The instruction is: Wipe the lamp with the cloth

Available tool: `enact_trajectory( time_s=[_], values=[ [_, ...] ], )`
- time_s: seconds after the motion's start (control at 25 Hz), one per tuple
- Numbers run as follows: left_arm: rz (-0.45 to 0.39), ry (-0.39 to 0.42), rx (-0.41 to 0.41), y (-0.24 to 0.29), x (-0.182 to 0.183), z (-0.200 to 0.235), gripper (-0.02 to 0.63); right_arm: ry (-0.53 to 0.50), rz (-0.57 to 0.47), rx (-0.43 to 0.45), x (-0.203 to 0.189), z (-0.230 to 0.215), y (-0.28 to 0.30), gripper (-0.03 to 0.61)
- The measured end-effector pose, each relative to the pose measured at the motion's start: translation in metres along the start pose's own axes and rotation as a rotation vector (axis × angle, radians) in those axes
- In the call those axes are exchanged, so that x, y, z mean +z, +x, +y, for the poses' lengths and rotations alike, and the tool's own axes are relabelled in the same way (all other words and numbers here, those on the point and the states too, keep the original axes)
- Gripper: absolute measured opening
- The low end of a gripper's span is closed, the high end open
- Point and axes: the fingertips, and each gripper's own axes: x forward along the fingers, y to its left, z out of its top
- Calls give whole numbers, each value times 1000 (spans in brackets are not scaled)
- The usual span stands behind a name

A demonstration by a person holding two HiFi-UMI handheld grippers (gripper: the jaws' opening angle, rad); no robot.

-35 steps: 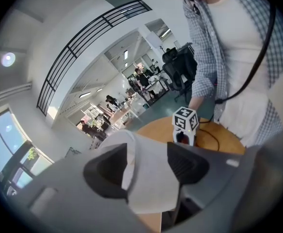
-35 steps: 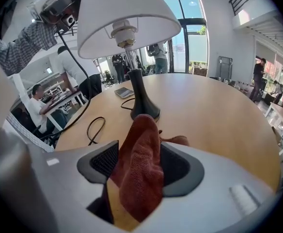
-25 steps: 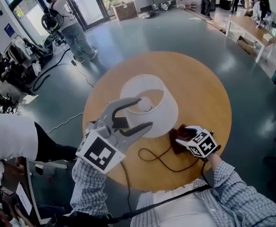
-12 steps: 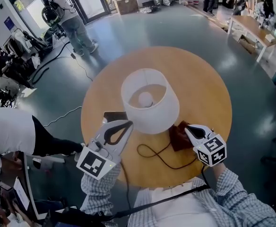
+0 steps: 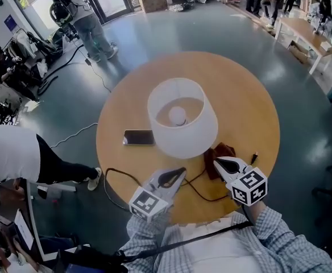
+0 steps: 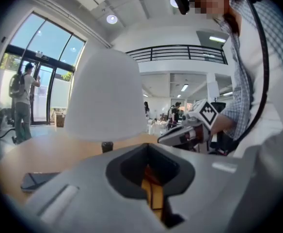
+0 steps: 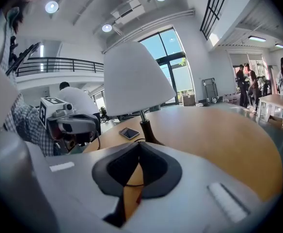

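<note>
A lamp with a white shade (image 5: 182,124) stands mid-table; the left gripper view shows that lamp shade (image 6: 105,96) ahead, the right gripper view shows the shade (image 7: 136,79) over its dark base (image 7: 146,130). A dark red cloth (image 5: 224,151) lies on the table right of the base. My right gripper (image 5: 216,162) is shut, tips at the cloth's near edge; its own view shows no cloth between the jaws. My left gripper (image 5: 180,171) is shut and empty, low near the table's front edge, pointing at the lamp. Each gripper sees the other: right gripper (image 6: 163,139), left gripper (image 7: 94,125).
A phone (image 5: 138,137) lies left of the lamp. The lamp's black cord (image 5: 194,189) loops over the round wooden table (image 5: 240,95) between the grippers and off the front-left edge. A person (image 5: 12,164) stands close at the left; others stand farther off.
My left gripper came down from beside the shade to the table's front edge, rolled, and closed. My right gripper closed and drew back a little from over the cloth.
</note>
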Motion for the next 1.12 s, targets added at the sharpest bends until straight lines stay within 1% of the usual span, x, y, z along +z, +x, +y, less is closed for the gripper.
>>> enact_trajectory(
  time_s=[0.16,0.28,0.44,0.72,0.96,1.12],
  values=[
    [56,-28,-43,12,-30,-16,5,24,17,23,-13,7,6,5],
    [82,-67,-69,17,-40,-24,5,45,28,42,-19,11,10,5],
    [109,-75,-88,19,-51,-31,5,52,44,54,-25,13,11,5],
    [116,-89,-104,23,-52,-33,5,65,58,90,-28,14,12,5],
    [109,-74,-93,23,-53,-30,5,65,78,103,-33,16,13,5],
    [120,-86,-104,23,-53,-33,5,72,90,115,-35,18,14,5]
  ],
)
